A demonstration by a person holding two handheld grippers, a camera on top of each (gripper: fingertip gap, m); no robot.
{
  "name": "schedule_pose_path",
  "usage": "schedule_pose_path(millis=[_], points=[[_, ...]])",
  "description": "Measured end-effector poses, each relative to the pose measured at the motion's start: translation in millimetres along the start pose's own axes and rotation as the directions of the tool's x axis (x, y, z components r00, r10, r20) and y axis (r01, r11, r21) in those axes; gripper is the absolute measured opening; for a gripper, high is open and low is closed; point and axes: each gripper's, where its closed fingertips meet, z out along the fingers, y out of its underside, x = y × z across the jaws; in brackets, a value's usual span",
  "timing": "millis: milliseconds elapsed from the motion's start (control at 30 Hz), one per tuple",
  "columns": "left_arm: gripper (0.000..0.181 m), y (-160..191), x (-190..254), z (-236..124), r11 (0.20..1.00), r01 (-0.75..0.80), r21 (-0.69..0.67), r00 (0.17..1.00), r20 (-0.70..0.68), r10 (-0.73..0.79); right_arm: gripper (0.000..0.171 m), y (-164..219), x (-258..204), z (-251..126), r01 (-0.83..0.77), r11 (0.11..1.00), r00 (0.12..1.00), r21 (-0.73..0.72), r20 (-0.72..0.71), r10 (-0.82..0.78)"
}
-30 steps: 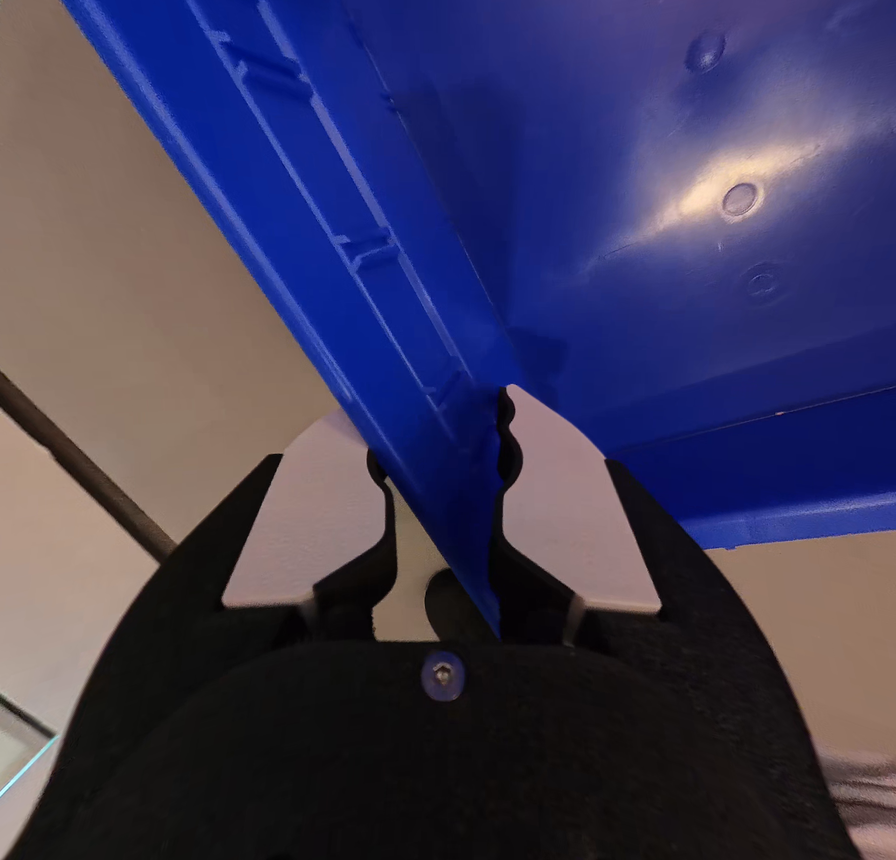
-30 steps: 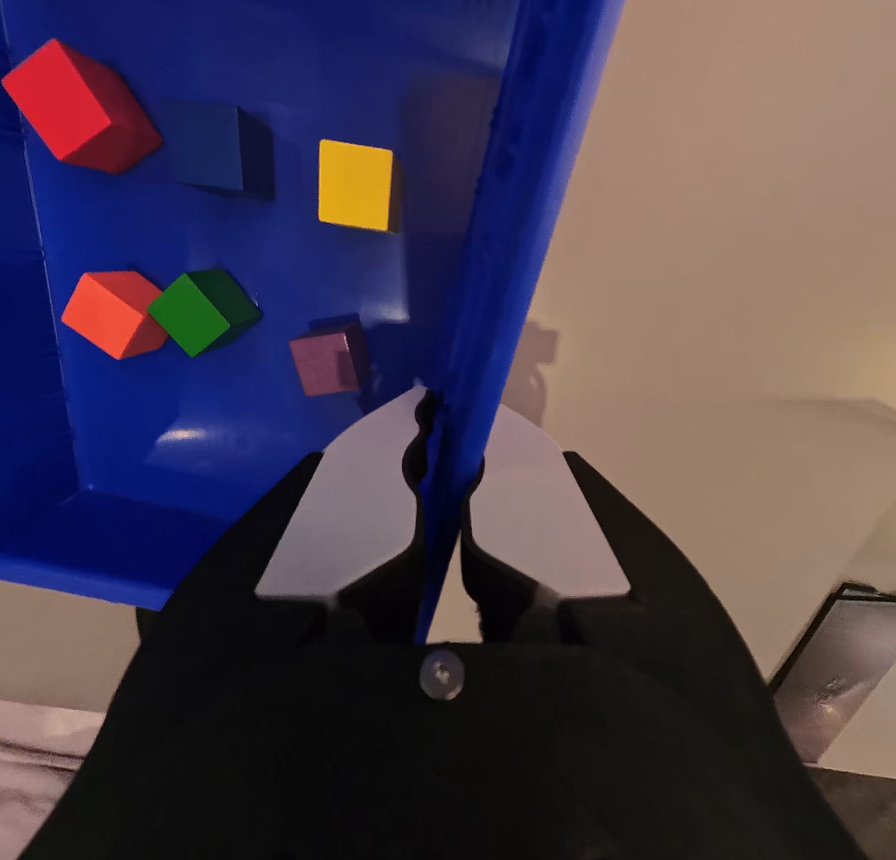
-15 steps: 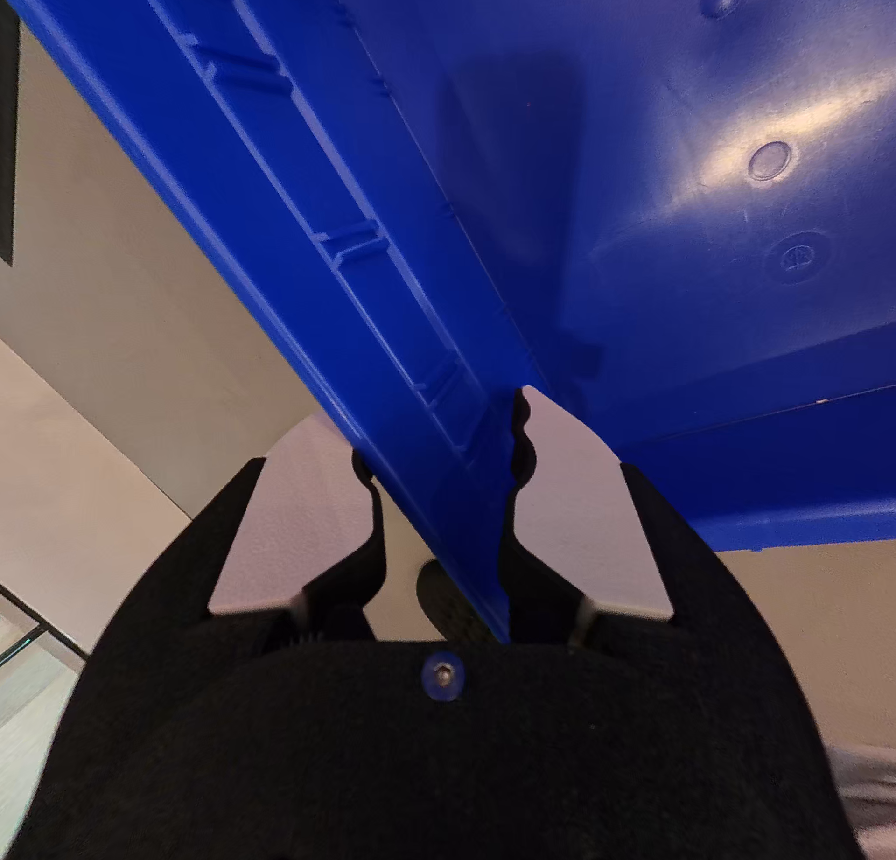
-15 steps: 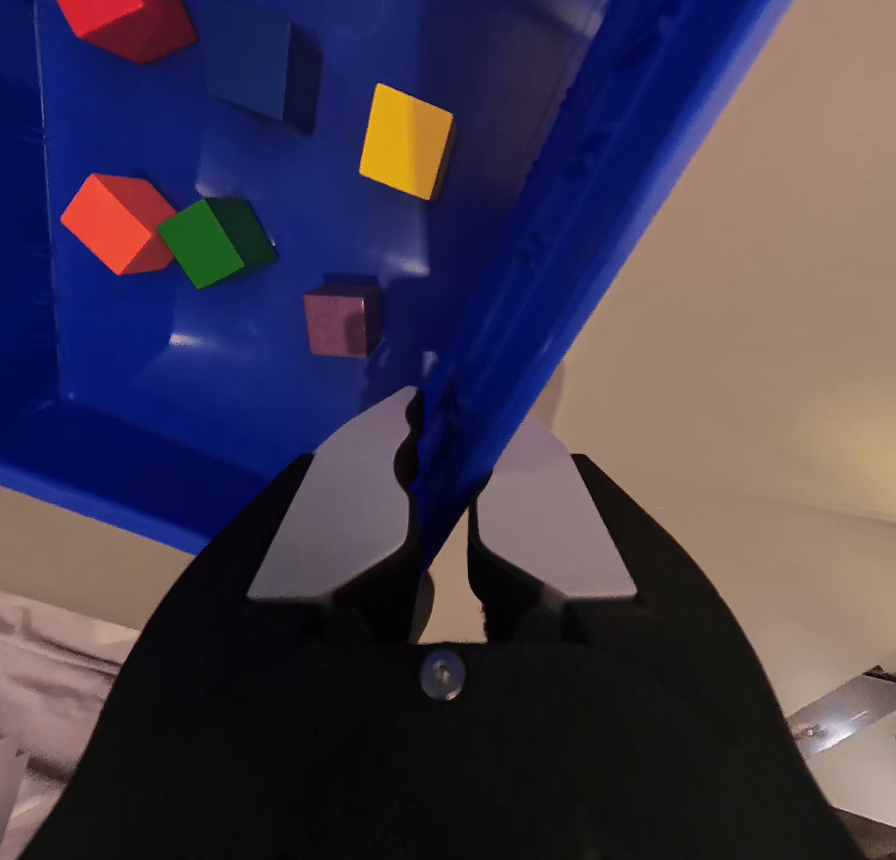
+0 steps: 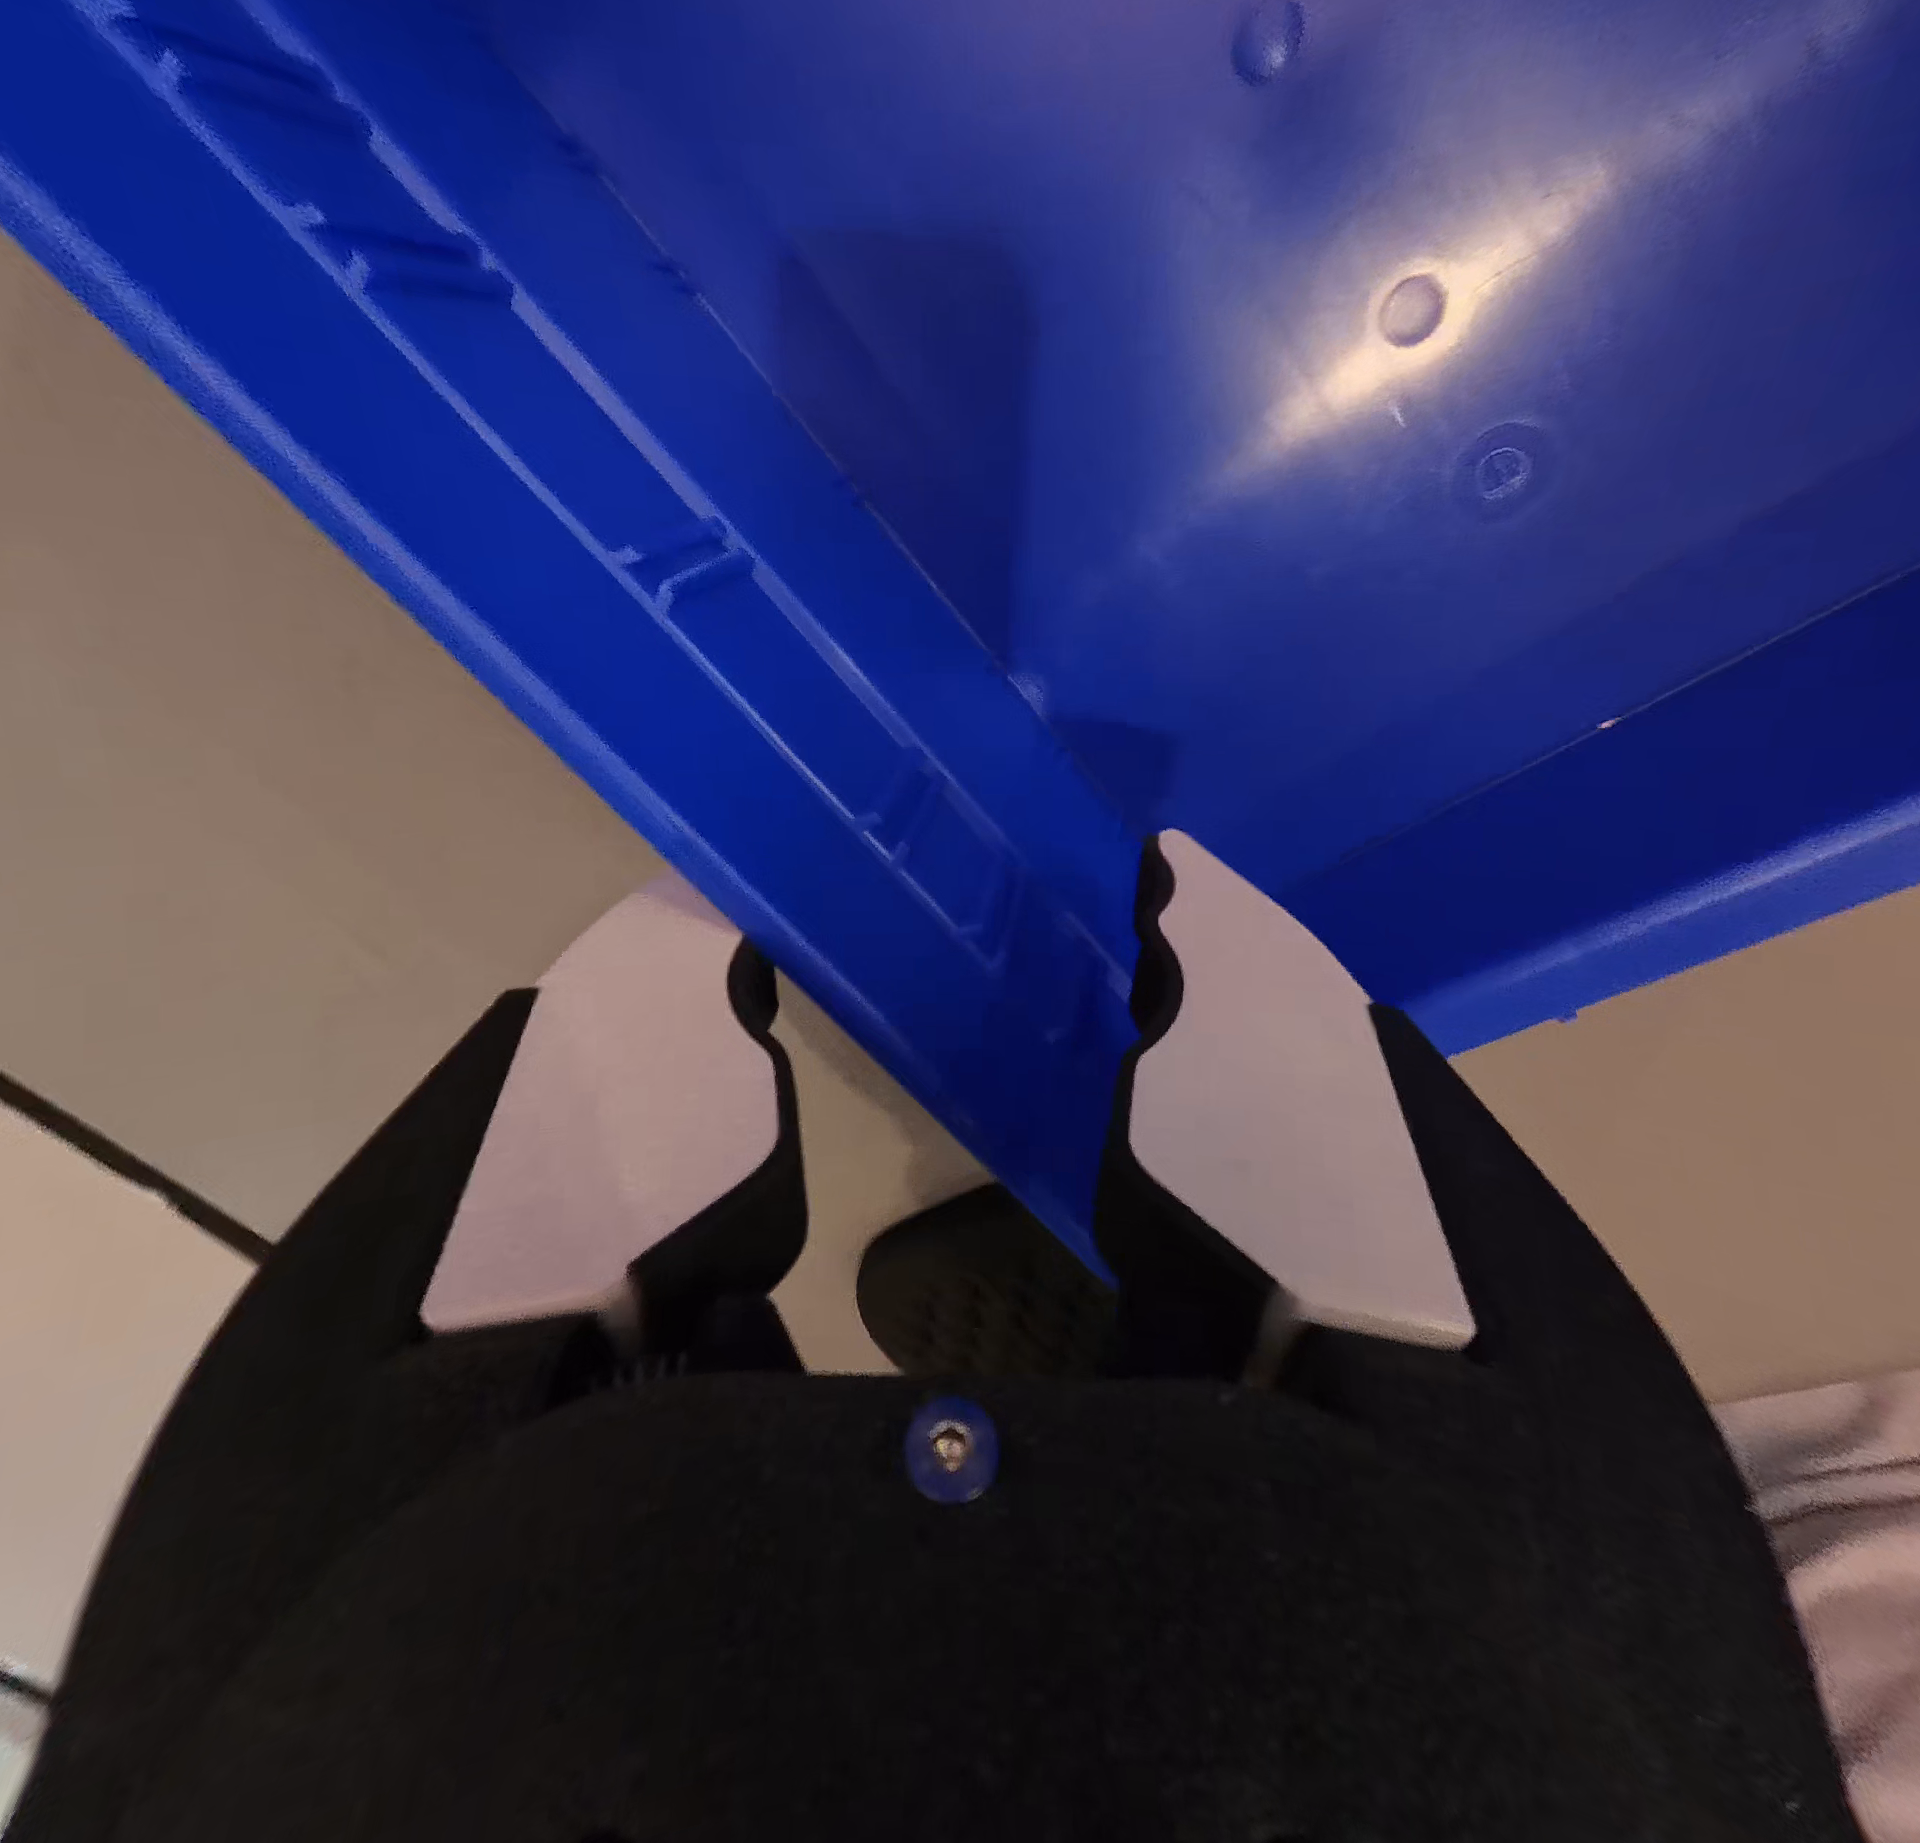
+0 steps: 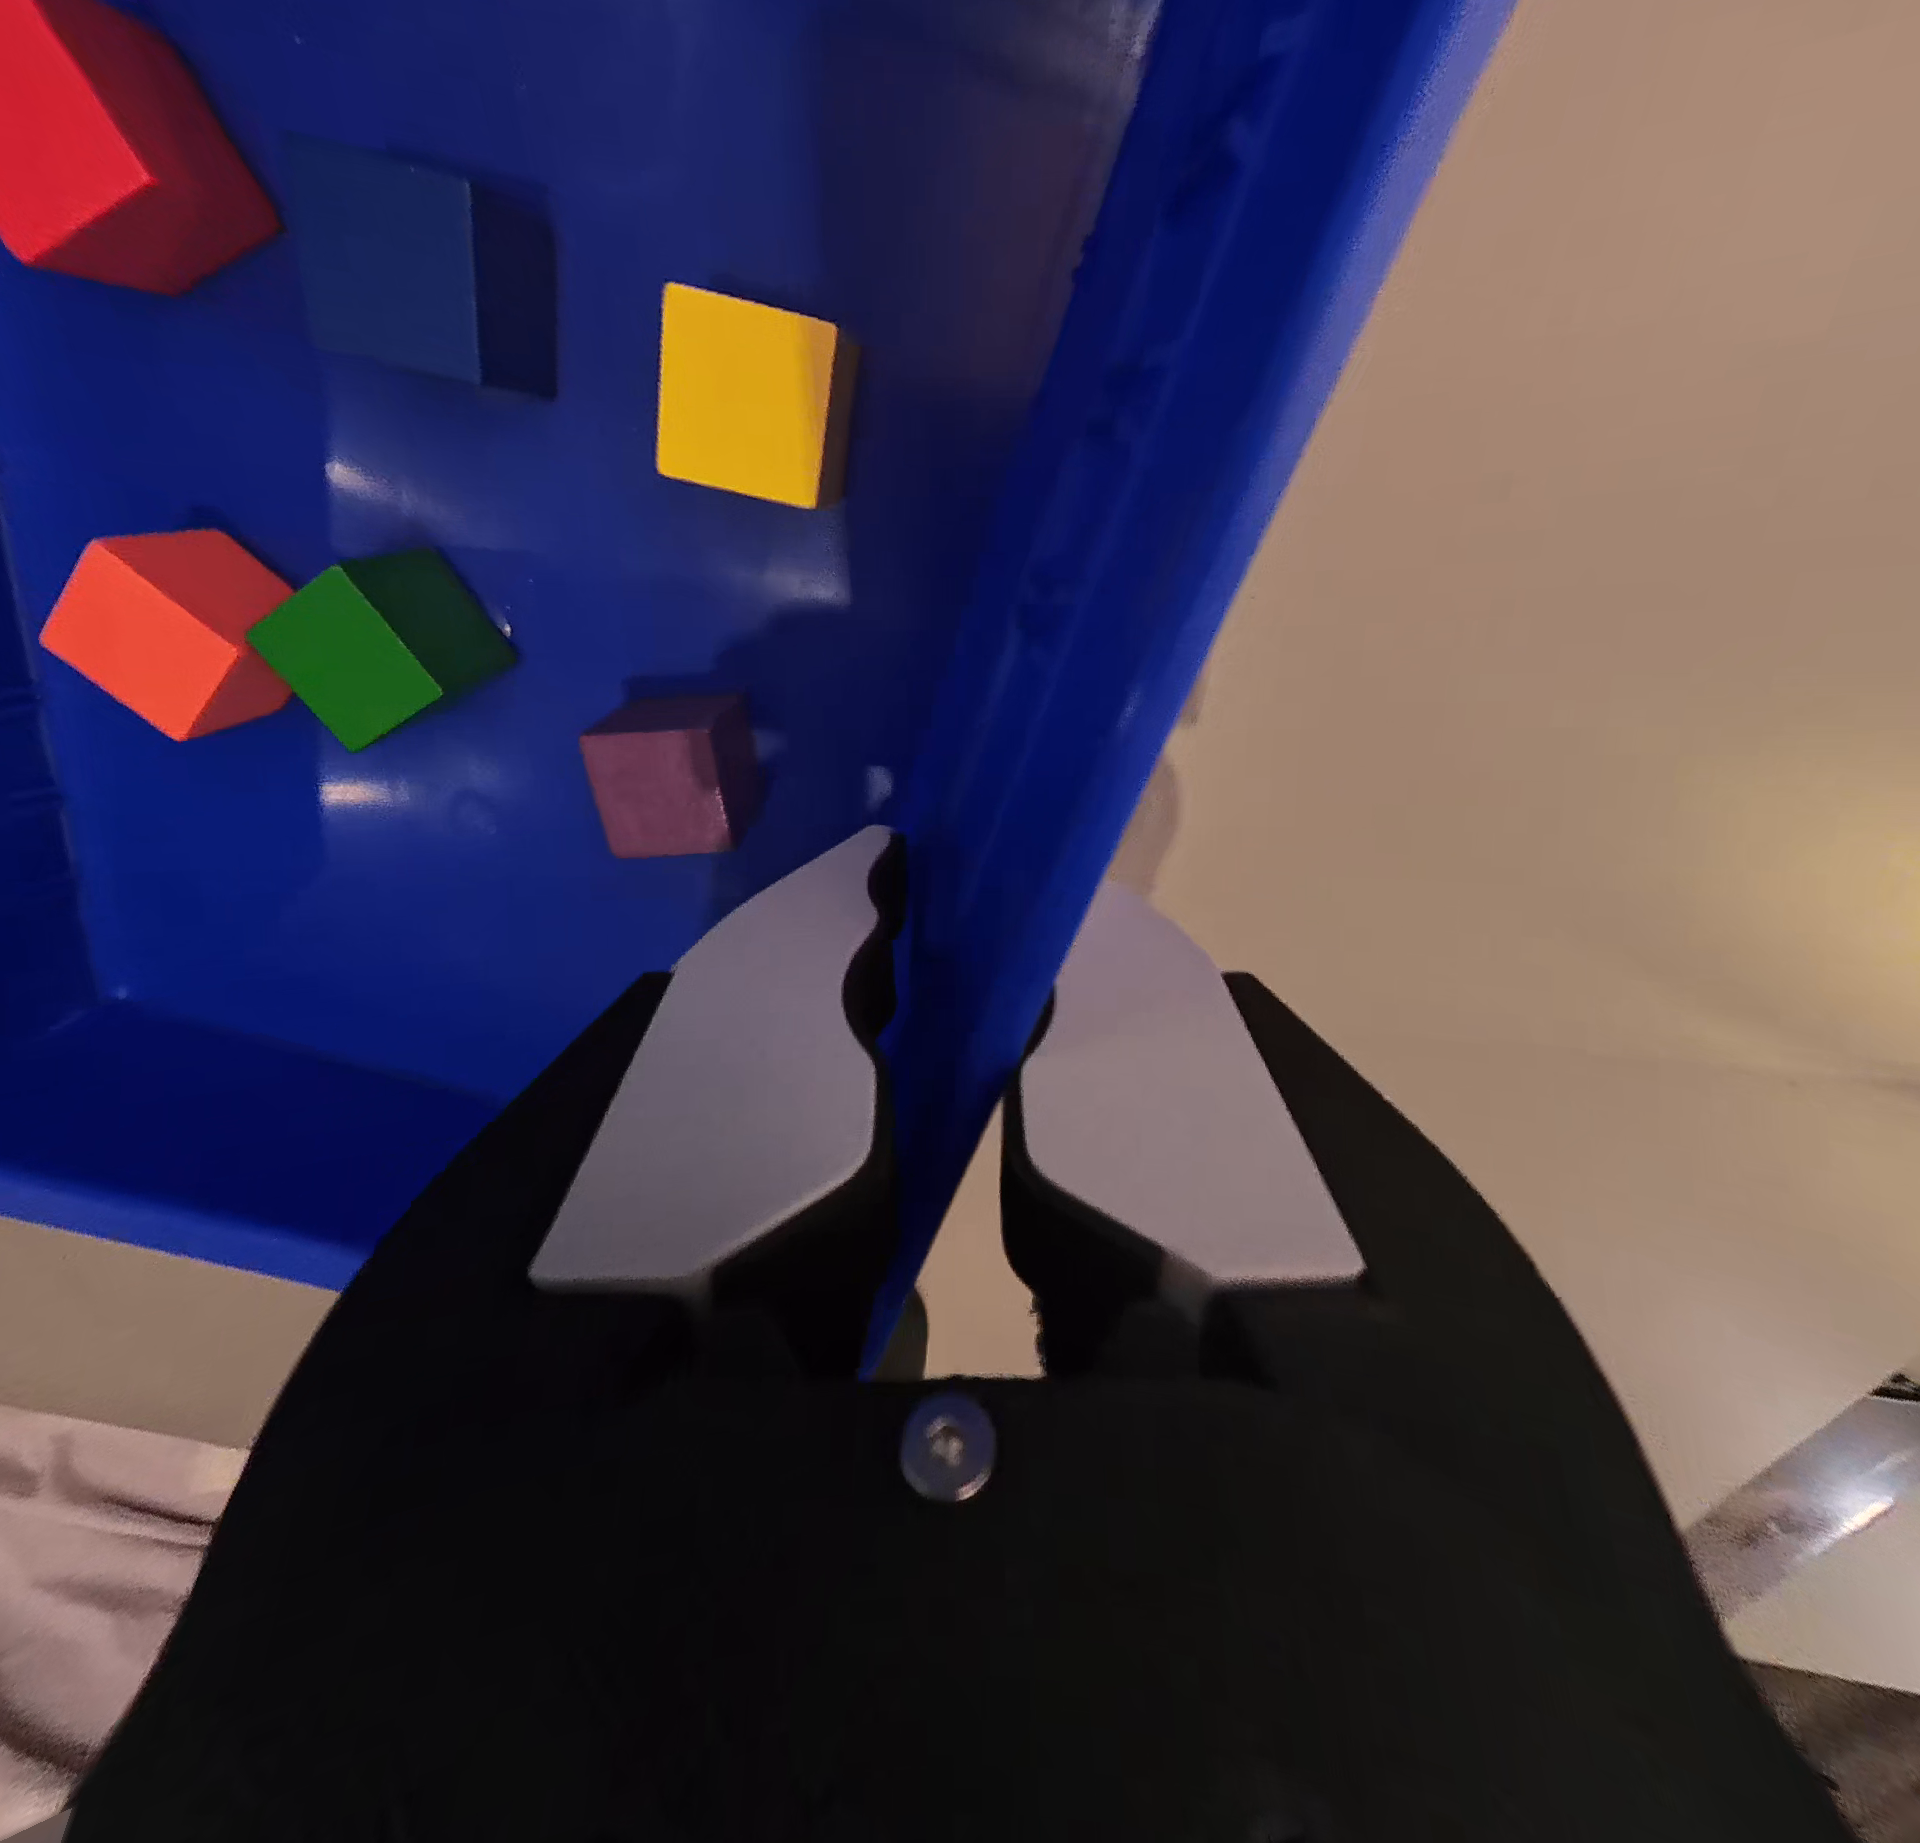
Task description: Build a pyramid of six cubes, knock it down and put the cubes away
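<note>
A blue plastic bin (image 5: 623, 546) fills the left wrist view, and only bare floor shows there. My left gripper (image 5: 951, 910) is shut on the bin's left wall. My right gripper (image 6: 992, 868) is shut on the bin's right wall (image 6: 1143, 443). In the right wrist view, loose cubes lie on the bin floor: red (image 6: 94, 131), dark blue (image 6: 395, 255), yellow (image 6: 743, 391), orange (image 6: 145, 630) touching green (image 6: 353, 650), and purple (image 6: 665, 775) nearest my fingers.
A beige surface (image 6: 1558, 650) lies around the bin. A dark line (image 5: 125, 1159) crosses the left of the left wrist view. Grey cloth (image 5: 1829, 1544) lies at the lower right there. A shiny metal edge (image 6: 1808, 1513) sits at the lower right of the right wrist view. Spacing between my two grippers at the tips: around 40 cm.
The bin swung and tilted in both views while both grippers kept their hold on its walls. The cubes stayed in nearly the same spots on the bin floor.
</note>
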Motion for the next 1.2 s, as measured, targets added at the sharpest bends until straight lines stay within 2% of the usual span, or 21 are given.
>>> schedule_pose_path(millis=[200, 367, 600, 700, 900, 1067, 1200], points=[[0.056, -6.9, -1.8, -27.0, 0.989, 0.002, 0.150, 0.997, -0.082, 0.010, 0.016, 0.1, -1.1, 0.3, -0.017, 1.000, 1.000, -0.003, 0.012, 0.017], [0.051, -1.9, -16.6, -63.2, 0.953, 0.026, 0.303, 0.996, -0.086, 0.000, 0.010, -1.4, -4.1, 0.6, -0.071, 0.997, 0.993, 0.028, 0.096, 0.068], [0.047, 37.5, -57.1, -102.7, 0.897, 0.122, 0.424, 0.992, -0.036, -0.118, 0.010, -0.2, 5.9, 0.2, -0.034, 0.999, 0.990, -0.004, 0.137, 0.034], [0.041, 56.2, -74.4, -113.4, 0.871, 0.178, 0.458, 0.982, -0.026, -0.187, 0.009, 4.6, 19.8, -1.1, -0.062, 0.998, 0.979, -0.033, 0.190, 0.067], [0.039, 93.2, -111.6, -127.4, 0.796, 0.304, 0.523, 0.942, -0.041, -0.333, 0.009, 24.7, 48.2, -8.8, -0.086, 0.993, 0.976, -0.087, 0.195, 0.101], [0.037, 125.4, -136.4, -133.5, 0.737, 0.393, 0.550, 0.893, -0.039, -0.448, 0.008, 28.6, 63.9, -37.7, -0.141, 0.985, 0.967, -0.099, 0.200, 0.159], [0.037, 141.1, -142.6, -137.3, 0.711, 0.415, 0.568, 0.880, -0.050, -0.473, 0.008, 5.4, 54.8, -91.7, -0.137, 0.989, 0.975, -0.049, 0.173, 0.143]])
